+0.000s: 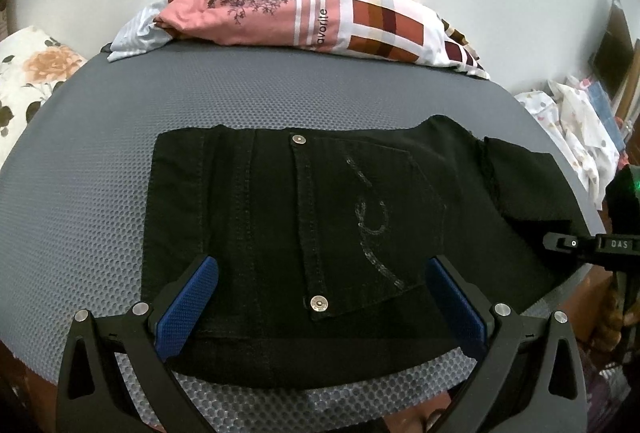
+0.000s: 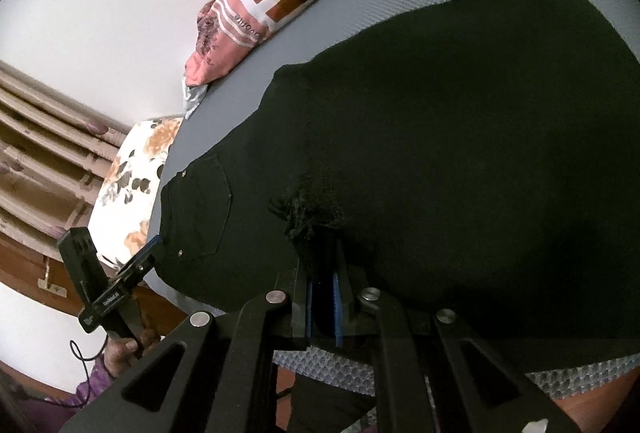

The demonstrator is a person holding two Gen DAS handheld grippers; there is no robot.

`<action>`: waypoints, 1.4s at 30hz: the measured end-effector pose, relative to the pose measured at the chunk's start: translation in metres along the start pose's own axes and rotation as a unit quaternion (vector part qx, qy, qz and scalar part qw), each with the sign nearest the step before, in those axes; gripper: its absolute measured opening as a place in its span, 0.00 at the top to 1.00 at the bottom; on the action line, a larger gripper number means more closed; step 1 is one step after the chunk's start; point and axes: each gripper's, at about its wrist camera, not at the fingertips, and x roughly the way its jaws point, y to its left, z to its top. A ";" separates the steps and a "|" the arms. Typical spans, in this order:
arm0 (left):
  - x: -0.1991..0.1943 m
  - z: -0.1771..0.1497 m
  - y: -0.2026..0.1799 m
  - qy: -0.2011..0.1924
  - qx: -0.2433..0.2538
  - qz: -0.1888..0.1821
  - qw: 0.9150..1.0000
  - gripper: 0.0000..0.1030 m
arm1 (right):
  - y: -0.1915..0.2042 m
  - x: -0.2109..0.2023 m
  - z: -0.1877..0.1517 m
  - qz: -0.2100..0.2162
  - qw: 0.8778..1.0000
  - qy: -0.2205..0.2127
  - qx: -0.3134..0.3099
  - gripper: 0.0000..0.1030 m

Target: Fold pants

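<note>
Carefully, with my right gripper [image 2: 324,297] clenched on the black pants' frayed hem [image 2: 308,221], I'd carry it flat toward the waistband ahead of my released left gripper [image 1: 320,293].

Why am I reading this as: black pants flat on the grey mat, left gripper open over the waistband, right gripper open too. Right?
Not quite. The right gripper is shut on the pants, as the right wrist view shows. The rest holds: pants flat on the grey mat, left gripper open over the waistband.
</note>
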 end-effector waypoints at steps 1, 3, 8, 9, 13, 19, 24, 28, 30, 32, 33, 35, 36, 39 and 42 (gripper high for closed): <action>0.000 0.000 0.000 0.000 0.000 0.000 1.000 0.01 | 0.002 0.000 -0.001 -0.002 1.000 0.000 -0.008 0.90; 0.001 0.000 -0.001 0.000 0.001 0.000 1.000 0.00 | 0.007 0.002 -0.002 -0.003 1.000 0.004 -0.020 0.90; 0.003 -0.001 -0.003 0.004 0.004 -0.001 1.000 0.01 | 0.013 0.007 -0.006 -0.015 0.999 0.012 -0.044 0.89; 0.003 -0.001 -0.004 0.005 0.005 -0.001 1.000 0.01 | 0.014 0.006 -0.007 -0.018 0.999 0.013 -0.049 0.89; 0.004 -0.001 -0.004 0.007 0.006 -0.002 1.000 0.00 | 0.020 0.006 -0.007 -0.024 0.998 0.010 -0.065 0.89; 0.006 -0.002 -0.005 0.011 0.009 -0.001 1.000 0.01 | 0.024 0.010 -0.010 -0.016 0.997 0.022 -0.079 0.83; 0.005 -0.002 -0.006 0.011 0.009 -0.002 1.000 0.01 | 0.029 0.013 -0.015 0.111 0.989 0.075 -0.068 0.71; 0.005 -0.002 -0.006 0.008 0.007 -0.002 1.000 0.01 | 0.035 -0.010 -0.011 0.150 0.983 0.054 -0.086 0.67; 0.006 -0.002 -0.006 0.008 0.006 -0.004 1.000 0.00 | 0.023 -0.031 0.001 0.133 0.989 0.006 -0.068 0.67; 0.006 -0.003 -0.006 0.010 0.007 -0.005 1.000 0.00 | 0.008 -0.045 0.011 0.091 0.994 -0.033 -0.051 0.67; 0.006 -0.003 -0.006 0.010 0.008 -0.004 1.000 0.00 | 0.002 -0.048 0.013 0.069 0.996 -0.042 -0.045 0.67; 0.005 -0.002 -0.006 0.009 0.007 -0.005 1.000 0.00 | -0.007 -0.044 0.011 0.047 0.997 -0.040 -0.039 0.72; 0.004 -0.002 -0.005 0.009 0.005 -0.006 1.000 0.00 | -0.008 -0.039 0.008 0.042 0.998 -0.034 -0.041 0.74; 0.001 0.003 -0.001 0.009 -0.005 -0.012 1.000 0.00 | -0.005 -0.013 -0.004 0.025 0.998 0.000 -0.059 0.78; -0.004 0.010 0.009 0.016 -0.025 -0.015 0.999 0.00 | 0.009 0.000 -0.012 -0.020 0.992 0.010 -0.122 0.79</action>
